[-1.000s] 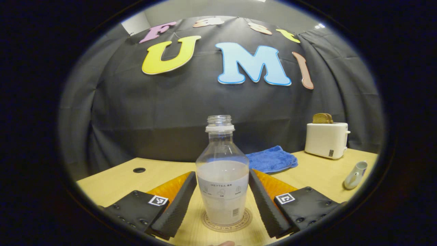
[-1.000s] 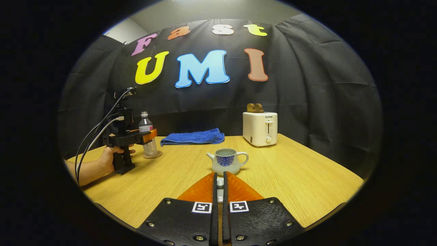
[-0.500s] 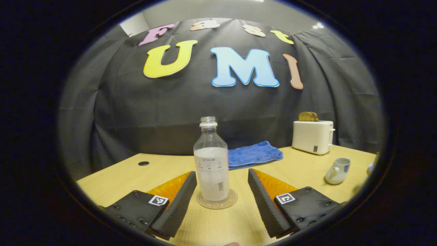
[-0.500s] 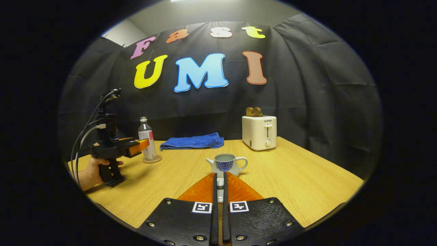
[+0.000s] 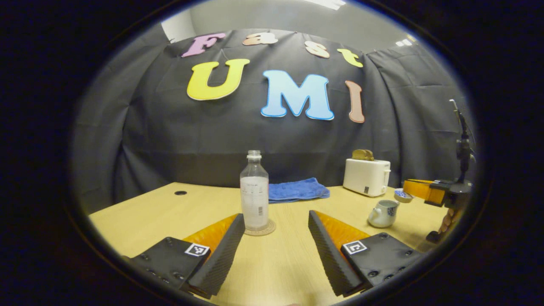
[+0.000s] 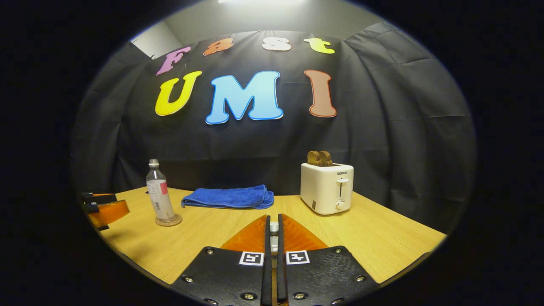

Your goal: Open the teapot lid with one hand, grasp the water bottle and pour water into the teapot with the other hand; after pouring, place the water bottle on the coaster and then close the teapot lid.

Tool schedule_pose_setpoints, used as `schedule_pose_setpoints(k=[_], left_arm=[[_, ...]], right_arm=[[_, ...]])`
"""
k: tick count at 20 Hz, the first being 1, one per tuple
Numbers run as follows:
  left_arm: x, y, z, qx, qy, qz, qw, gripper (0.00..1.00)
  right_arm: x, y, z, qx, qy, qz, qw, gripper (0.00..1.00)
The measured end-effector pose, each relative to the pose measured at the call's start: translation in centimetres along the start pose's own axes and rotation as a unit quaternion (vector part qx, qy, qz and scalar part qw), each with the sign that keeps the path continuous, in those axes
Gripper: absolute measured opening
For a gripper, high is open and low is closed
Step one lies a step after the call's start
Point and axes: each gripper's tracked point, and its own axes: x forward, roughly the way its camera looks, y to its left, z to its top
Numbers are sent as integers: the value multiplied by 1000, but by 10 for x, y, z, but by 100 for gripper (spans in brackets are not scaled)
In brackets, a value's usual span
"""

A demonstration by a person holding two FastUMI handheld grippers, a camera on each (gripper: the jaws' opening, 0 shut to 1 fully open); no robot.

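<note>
A clear water bottle (image 5: 254,191) with no cap, part full, stands upright on a round coaster (image 5: 260,230) ahead of my left gripper (image 5: 276,215), which is open and well short of it. To the right sits the white teapot (image 5: 382,212) with a blue pattern, its top uncovered. Just above it the right gripper (image 5: 409,190), held by a hand (image 5: 446,221), carries the teapot lid (image 5: 401,195). In the right gripper view my right gripper (image 6: 273,217) is shut, with the lid's small white knob (image 6: 274,228) between its fingers. The bottle (image 6: 159,197) and coaster (image 6: 168,221) stand far left there, beside the left gripper (image 6: 106,210).
A white toaster (image 6: 326,187) with toast in it stands at the back right of the wooden table (image 6: 374,238). A folded blue towel (image 6: 227,197) lies at the back centre. A cable hole (image 5: 180,193) is at the table's back left.
My left gripper has pulled back from the bottle, which stays on the coaster. The right gripper has risen with the lid, and the teapot has dropped out of its view.
</note>
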Motion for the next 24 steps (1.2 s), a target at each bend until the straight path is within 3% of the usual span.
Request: schedule_pose_setpoints(k=[6,15,19,22,24], left_arm=[[-5,4,-3,-4,4,7,1000,100],[-7,-2,-5,2,8,8,1000,100],[-15,-1,6,6,-5,9,1000,100],[-20,-10,10,4,-12,3,1000,100],[-25,-23,9,1,-14,-6,1000,100]], right_arm=[[31,-3,-14,-3,25,-11,1000,4],[36,0,-32,4,53,-9,999,5],[24,-11,-2,-13,16,-34,999,14],[-3,-10,16,-23,-11,-47,999,45],[-32,8,8,-16,2,-28,999,50]])
